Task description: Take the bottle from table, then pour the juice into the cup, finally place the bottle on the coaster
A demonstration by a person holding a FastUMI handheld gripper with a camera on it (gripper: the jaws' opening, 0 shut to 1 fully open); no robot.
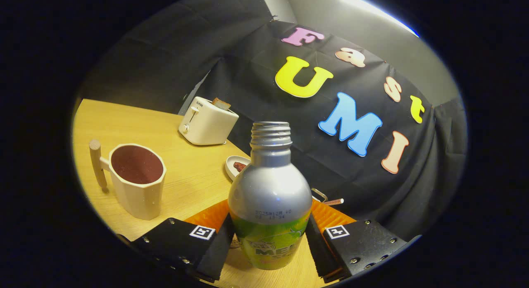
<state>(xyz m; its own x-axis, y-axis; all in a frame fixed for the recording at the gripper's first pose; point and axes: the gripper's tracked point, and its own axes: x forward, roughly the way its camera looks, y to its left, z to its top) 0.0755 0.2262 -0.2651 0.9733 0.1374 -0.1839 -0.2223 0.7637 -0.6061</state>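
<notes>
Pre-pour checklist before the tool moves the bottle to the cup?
1. Tool grip: both fingers press the bottle. Ok.
2. Bottle cap off, threaded neck open. Ok.
3. Cup upright on the table, opening up. Ok.
4. Cup room: it already looks full of dark liquid. Not ok.
5. Path from bottle to cup: no obstacle; toaster and small dish sit beyond. Ok.
6. Coaster position: cannot tell.

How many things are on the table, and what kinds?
Bottle, held between the gripper fingers: 1
Cup: 1
Toaster: 1
Small dish with food: 1
Total: 4
</notes>
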